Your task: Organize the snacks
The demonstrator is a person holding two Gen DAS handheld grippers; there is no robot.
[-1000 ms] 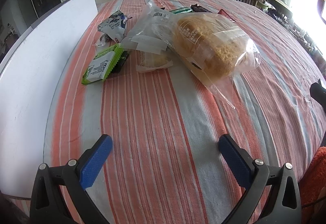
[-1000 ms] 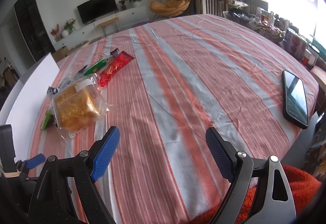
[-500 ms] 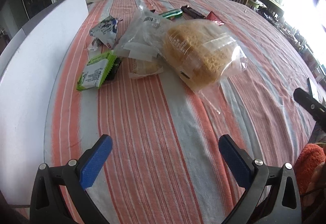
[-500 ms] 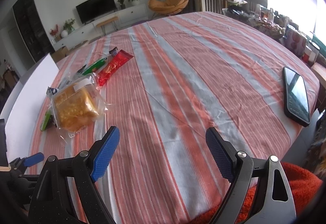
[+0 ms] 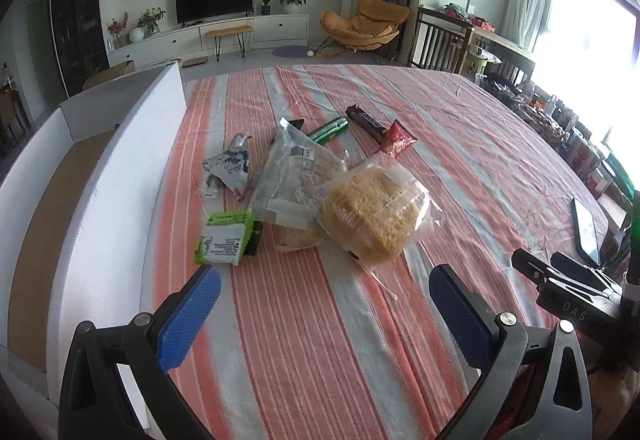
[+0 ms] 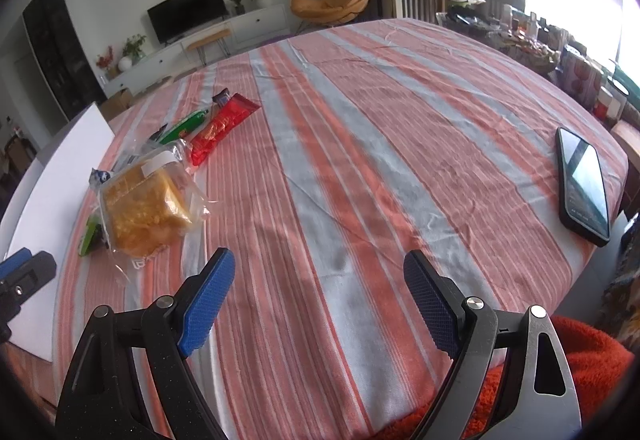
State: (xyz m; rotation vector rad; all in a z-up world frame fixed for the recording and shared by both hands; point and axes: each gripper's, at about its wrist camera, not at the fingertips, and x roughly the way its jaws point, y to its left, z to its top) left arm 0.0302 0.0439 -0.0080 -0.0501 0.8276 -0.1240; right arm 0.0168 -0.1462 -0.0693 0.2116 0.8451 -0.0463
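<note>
— Where are the snacks?

— Heaped mid-frame in my left view: the clear bag of yellow cake (image 5: pixel 374 222) frontmost, the green packet (image 5: pixel 224 238) at its left, the red wrapper (image 5: pixel 397 139) behind. The white box (image 5: pixel 104 175) fills the left edge.

— Your grippers?

— My left gripper (image 5: pixel 324 314) and right gripper (image 6: pixel 318 298) gape wide, empty, above the striped cloth (image 6: pixel 360 159). A phone (image 6: pixel 583 185) lies far right.

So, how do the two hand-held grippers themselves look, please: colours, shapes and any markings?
Both look alike. The left gripper has a black plastic frame with triangular cut-outs, silver round bolts and two flat fingers faced with blue, finely dotted pads. The right gripper has the same black frame, bolts and blue pads. In the left wrist view its black side bears pale letters, seemingly "DAS". No cables or sleeves are visible.
</note>
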